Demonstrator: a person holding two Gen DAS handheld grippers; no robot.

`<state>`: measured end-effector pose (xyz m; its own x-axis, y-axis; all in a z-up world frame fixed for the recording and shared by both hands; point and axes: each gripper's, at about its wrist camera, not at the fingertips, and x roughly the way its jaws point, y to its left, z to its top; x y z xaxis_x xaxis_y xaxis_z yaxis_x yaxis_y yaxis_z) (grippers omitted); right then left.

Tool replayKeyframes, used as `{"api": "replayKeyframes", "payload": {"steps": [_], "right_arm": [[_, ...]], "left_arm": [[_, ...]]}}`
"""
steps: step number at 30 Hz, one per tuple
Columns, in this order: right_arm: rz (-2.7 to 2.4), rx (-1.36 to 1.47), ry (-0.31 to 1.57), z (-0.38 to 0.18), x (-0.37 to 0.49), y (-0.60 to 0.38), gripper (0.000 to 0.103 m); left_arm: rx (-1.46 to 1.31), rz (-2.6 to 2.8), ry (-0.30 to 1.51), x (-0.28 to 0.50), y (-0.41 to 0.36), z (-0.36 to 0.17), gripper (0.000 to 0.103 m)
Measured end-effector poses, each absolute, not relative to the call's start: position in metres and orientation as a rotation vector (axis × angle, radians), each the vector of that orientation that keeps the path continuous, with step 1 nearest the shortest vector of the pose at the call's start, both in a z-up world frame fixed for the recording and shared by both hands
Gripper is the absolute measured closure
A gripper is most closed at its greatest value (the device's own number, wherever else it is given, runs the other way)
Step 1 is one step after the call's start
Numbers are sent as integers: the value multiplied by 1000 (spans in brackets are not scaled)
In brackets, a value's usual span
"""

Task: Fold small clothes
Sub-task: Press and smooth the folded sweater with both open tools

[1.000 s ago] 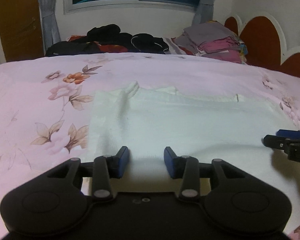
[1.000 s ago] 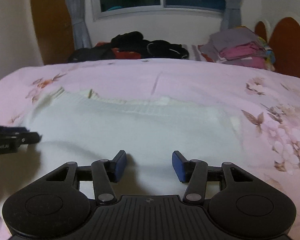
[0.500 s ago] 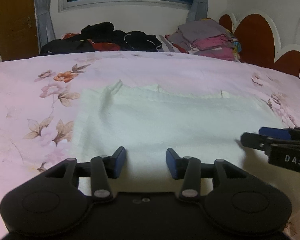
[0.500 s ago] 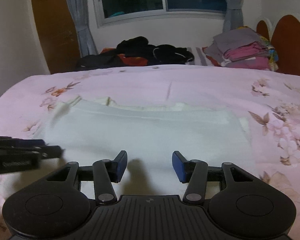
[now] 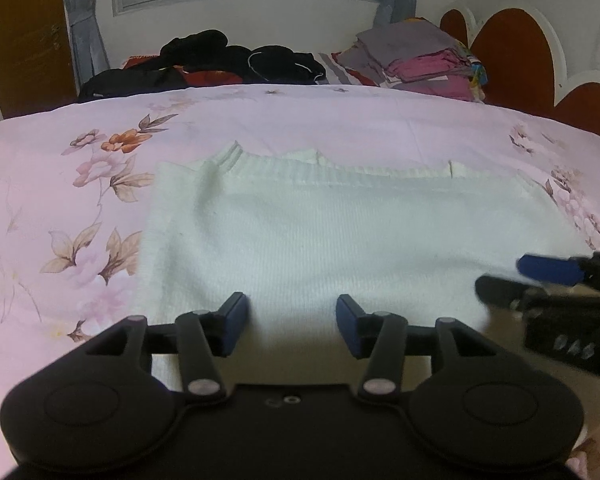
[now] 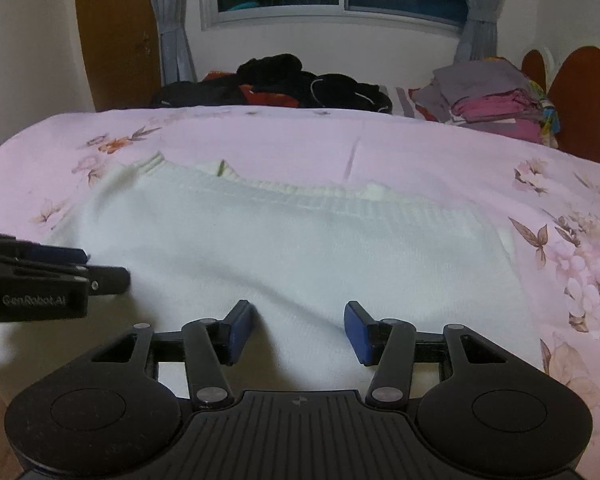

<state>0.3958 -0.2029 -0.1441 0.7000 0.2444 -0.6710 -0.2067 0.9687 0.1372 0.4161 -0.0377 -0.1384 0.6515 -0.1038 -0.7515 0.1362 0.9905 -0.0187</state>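
Observation:
A white knitted garment [image 5: 340, 232] lies flat on the pink floral bedsheet [image 5: 80, 184], its ribbed edge at the far side; it also shows in the right wrist view [image 6: 300, 240]. My left gripper [image 5: 291, 322] is open and empty over the garment's near left part. My right gripper [image 6: 298, 328] is open and empty over its near right part. Each gripper shows in the other's view: the right one [image 5: 540, 284] at the right edge, the left one [image 6: 80, 270] at the left edge.
A heap of dark clothes [image 5: 220, 62] lies at the far side of the bed. A stack of folded clothes [image 5: 420, 56] sits at the far right by the red headboard [image 5: 516, 64]. A window and curtains are behind.
Both grippers have pulled back and risen a little from the garment. Both jaws stayed open. The garment has not moved.

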Motion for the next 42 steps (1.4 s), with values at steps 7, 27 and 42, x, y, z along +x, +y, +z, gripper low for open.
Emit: {"api": "replayKeyframes", "payload": {"steps": [7, 27, 42], "right_arm": [[235, 10, 772, -152, 393, -205, 53], [89, 106, 796, -142, 348, -241, 53], [98, 47, 847, -149, 320, -214, 53]], "left_arm": [[64, -156, 849, 414, -38, -139, 52], [14, -204, 882, 389, -3, -136, 49], [18, -208, 917, 363, 8, -133, 47]]}}
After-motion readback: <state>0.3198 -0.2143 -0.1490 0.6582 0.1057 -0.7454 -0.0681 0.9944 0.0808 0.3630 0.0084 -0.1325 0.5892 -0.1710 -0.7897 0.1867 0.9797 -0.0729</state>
